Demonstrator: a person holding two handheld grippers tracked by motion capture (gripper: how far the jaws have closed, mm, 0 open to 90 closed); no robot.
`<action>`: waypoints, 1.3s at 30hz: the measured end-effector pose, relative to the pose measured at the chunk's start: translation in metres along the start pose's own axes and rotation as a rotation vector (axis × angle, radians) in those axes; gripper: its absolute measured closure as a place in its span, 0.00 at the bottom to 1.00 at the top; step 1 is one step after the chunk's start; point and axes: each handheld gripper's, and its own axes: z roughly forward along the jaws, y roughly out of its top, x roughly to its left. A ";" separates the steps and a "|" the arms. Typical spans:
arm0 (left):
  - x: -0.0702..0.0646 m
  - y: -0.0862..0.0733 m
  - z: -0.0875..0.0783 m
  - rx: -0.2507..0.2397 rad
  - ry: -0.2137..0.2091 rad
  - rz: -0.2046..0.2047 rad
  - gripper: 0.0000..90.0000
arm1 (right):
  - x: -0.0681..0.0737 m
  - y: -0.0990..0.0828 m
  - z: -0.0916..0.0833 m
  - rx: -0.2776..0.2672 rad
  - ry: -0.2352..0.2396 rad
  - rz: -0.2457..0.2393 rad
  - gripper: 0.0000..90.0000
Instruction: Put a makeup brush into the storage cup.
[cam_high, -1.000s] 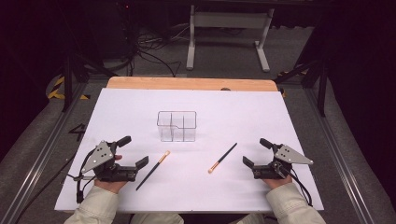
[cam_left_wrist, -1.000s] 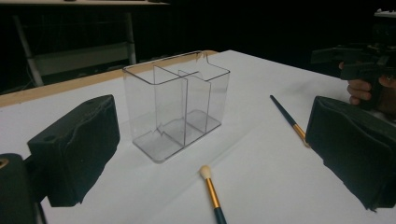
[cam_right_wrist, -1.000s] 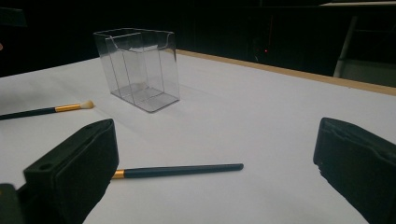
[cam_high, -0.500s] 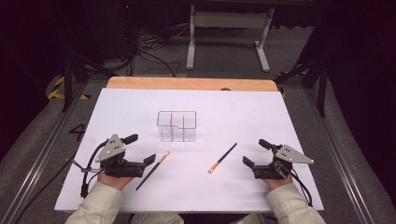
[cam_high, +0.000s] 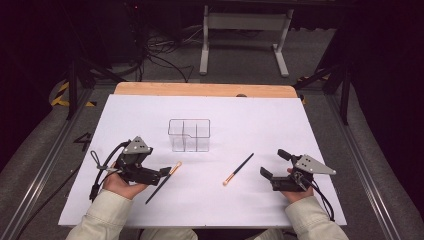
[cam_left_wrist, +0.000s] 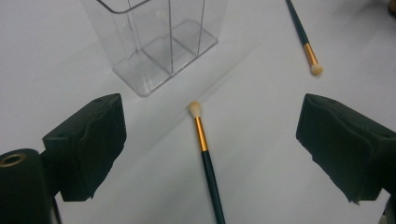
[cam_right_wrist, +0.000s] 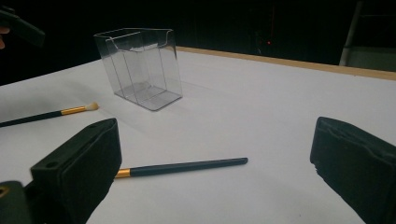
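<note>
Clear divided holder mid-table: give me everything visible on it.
The clear holder looks like transparent plastic: a small upright box, open on top, split by thin inner walls into compartments, with a dip in its upper rim. It is empty and stands on the white table cover, apart from both brushes and both tongs; nothing touches it.

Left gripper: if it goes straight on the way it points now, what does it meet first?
Probably the nearer brush, lying between the open jaws of the left gripper. The clear organizer stands beyond; depth is uncertain.
</note>
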 end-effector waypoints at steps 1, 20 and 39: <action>0.000 0.003 0.000 0.036 0.002 0.002 0.10 | 0.000 0.000 0.000 0.001 0.002 0.004 0.03; 0.003 0.009 0.015 0.217 -0.014 0.008 0.14 | 0.000 0.000 -0.001 -0.004 -0.014 -0.009 0.02; 0.003 0.009 0.039 0.397 -0.028 0.009 0.24 | 0.002 -0.001 0.000 0.001 -0.006 -0.009 0.04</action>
